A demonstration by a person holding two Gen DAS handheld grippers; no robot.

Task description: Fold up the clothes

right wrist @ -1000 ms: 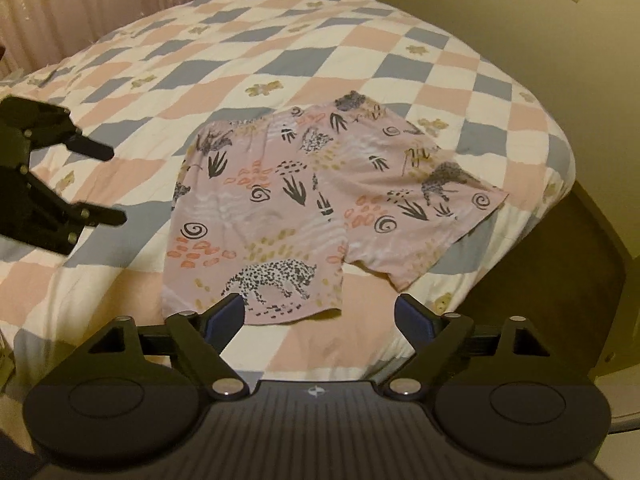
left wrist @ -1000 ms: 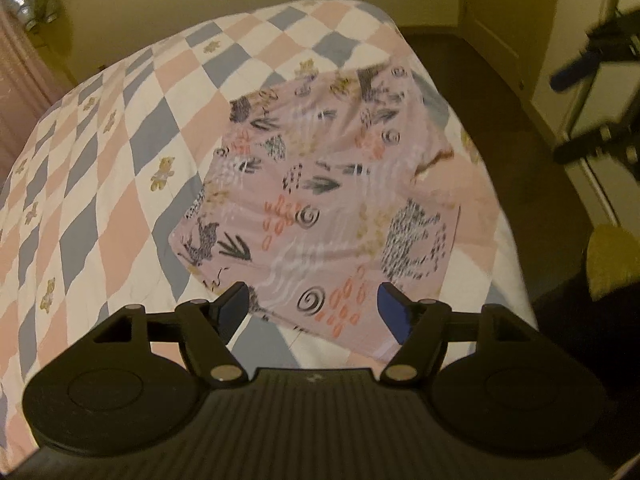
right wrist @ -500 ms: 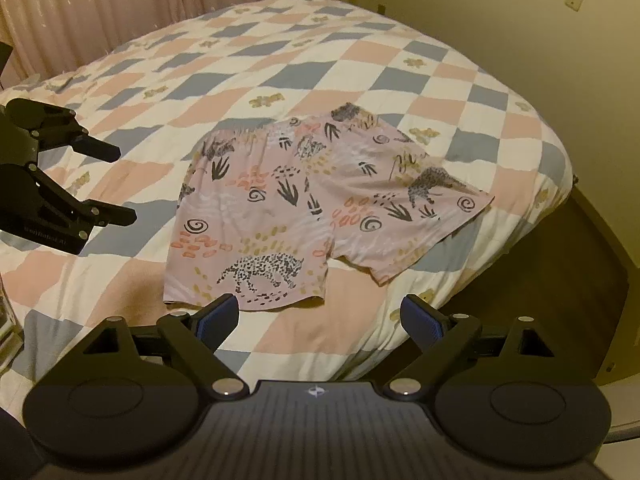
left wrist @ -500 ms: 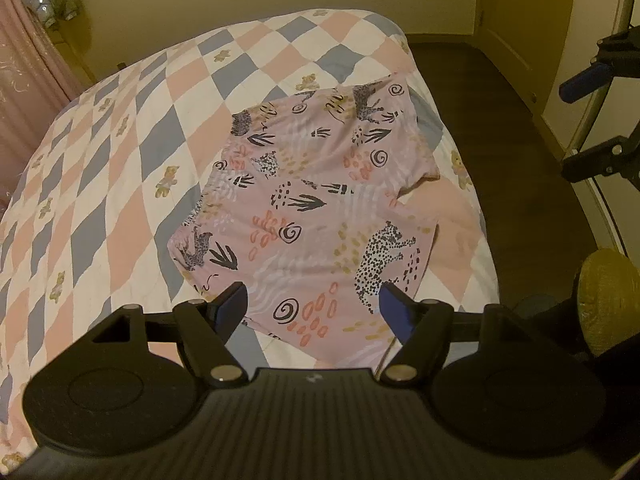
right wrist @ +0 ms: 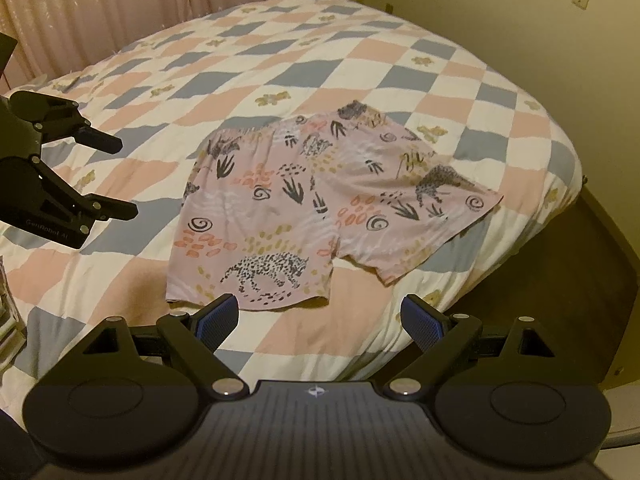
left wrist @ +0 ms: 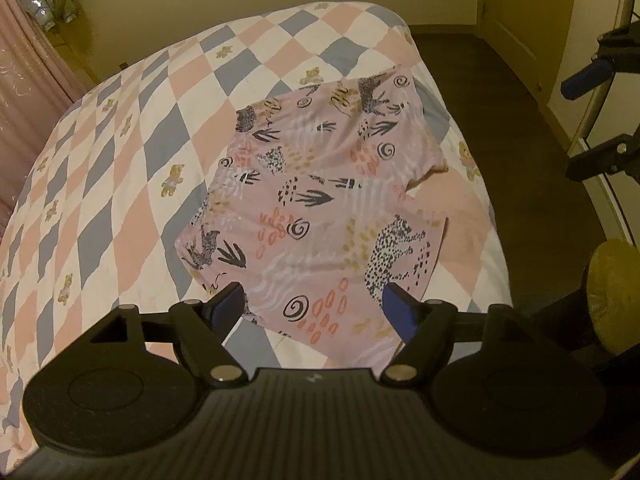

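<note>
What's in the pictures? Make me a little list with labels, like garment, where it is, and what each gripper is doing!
garment: pink patterned shorts, spread flat, not yet folded
where: on the checkered quilt, near the bed's corner
left gripper: open, holding nothing, above the shorts' near edge
right gripper: open, holding nothing, in front of one leg hem
background: pink curtain behind the bed

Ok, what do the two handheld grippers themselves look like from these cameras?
Both are matte black plastic. The left gripper and right gripper each have a ribbed body, two round discs, silver pivot screws and blue ribbed pads on the fingers. Pale lettering marks the left one's side in the right wrist view. No hands or sleeves show.
</note>
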